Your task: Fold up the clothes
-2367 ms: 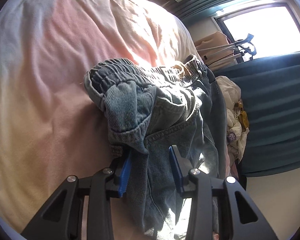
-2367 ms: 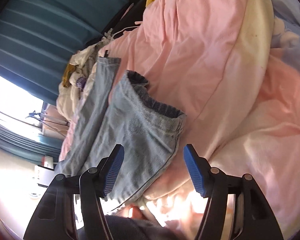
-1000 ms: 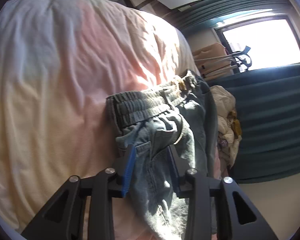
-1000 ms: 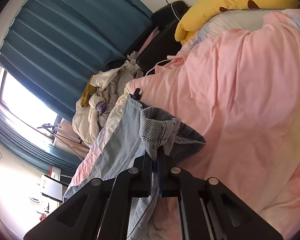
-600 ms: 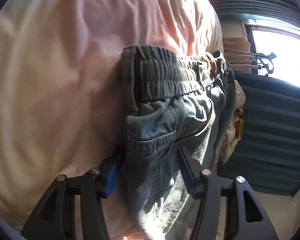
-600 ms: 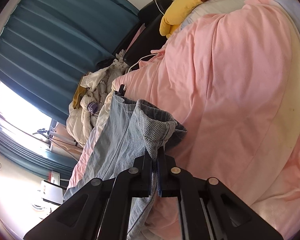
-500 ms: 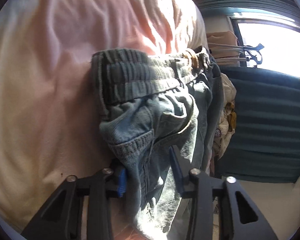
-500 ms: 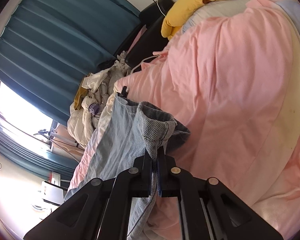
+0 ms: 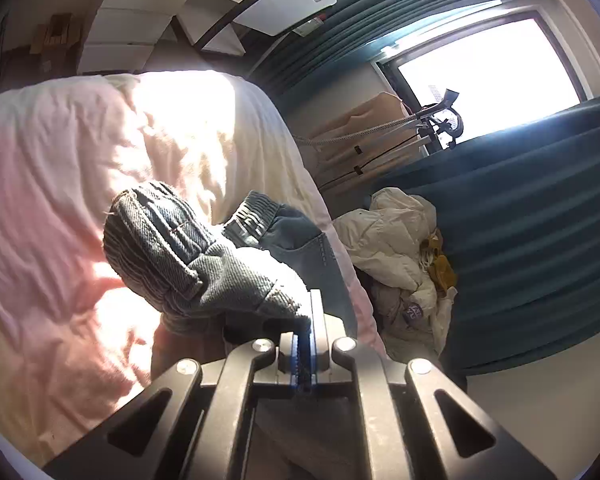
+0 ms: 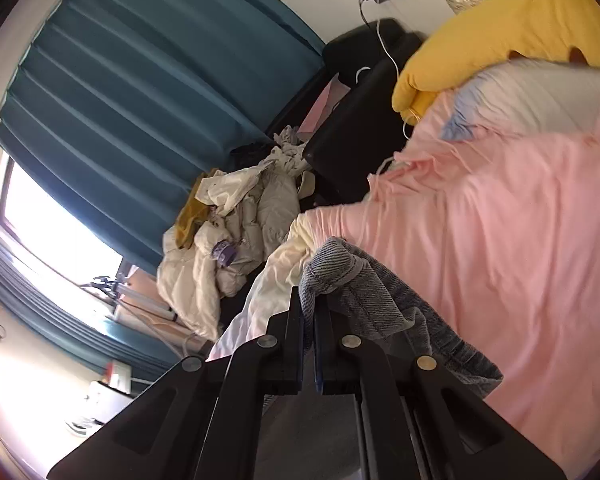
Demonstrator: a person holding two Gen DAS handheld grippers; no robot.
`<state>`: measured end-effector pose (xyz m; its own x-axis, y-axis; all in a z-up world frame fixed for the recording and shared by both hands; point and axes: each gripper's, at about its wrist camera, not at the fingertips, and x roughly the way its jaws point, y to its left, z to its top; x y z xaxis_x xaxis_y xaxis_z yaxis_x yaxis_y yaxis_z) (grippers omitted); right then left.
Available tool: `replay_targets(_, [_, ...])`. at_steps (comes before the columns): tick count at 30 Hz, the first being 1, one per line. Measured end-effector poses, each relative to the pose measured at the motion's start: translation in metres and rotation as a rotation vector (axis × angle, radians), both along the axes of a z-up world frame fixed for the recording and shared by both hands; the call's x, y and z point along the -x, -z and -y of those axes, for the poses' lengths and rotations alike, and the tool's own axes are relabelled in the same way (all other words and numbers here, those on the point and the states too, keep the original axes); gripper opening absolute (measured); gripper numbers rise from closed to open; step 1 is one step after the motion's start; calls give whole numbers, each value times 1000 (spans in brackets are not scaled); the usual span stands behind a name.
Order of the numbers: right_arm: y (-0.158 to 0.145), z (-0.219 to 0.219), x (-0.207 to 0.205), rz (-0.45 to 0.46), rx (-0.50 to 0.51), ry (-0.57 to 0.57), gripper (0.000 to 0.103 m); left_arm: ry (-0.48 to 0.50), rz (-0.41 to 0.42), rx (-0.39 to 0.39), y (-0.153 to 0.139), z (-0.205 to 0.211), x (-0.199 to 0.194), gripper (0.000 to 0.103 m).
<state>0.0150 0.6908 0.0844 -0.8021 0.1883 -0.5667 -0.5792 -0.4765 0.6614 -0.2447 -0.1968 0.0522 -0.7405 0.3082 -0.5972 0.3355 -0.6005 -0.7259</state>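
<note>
A pair of blue jeans (image 9: 204, 272) is lifted off the pink duvet (image 9: 60, 208). My left gripper (image 9: 306, 320) is shut on the jeans near the elastic waistband, which bunches up in front of the fingers. More denim (image 9: 296, 236) lies on the bed behind. My right gripper (image 10: 308, 308) is shut on the jeans' hem end (image 10: 360, 292), which drapes over the right finger above the pink duvet (image 10: 520, 260).
A heap of cream clothes (image 9: 404, 256) lies beside the bed, also in the right wrist view (image 10: 236, 232). Teal curtains (image 10: 140, 92) and a bright window (image 9: 492, 76) stand behind. A yellow pillow (image 10: 500, 36) and a black chair (image 10: 360, 120) lie past the bed's far end.
My left gripper closed on the jeans by the waistband and lifted them off the bed. My right gripper stayed shut on the hem and rose and swung with it.
</note>
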Motion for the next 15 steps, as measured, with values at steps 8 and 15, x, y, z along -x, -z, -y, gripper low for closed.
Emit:
replay_targets(8, [67, -37, 115, 151, -29, -5, 2, 5, 108, 159, 47, -59, 142, 3])
replay_targets(15, [130, -56, 169, 227, -55, -31, 2, 53, 193, 276, 103, -96, 228, 4])
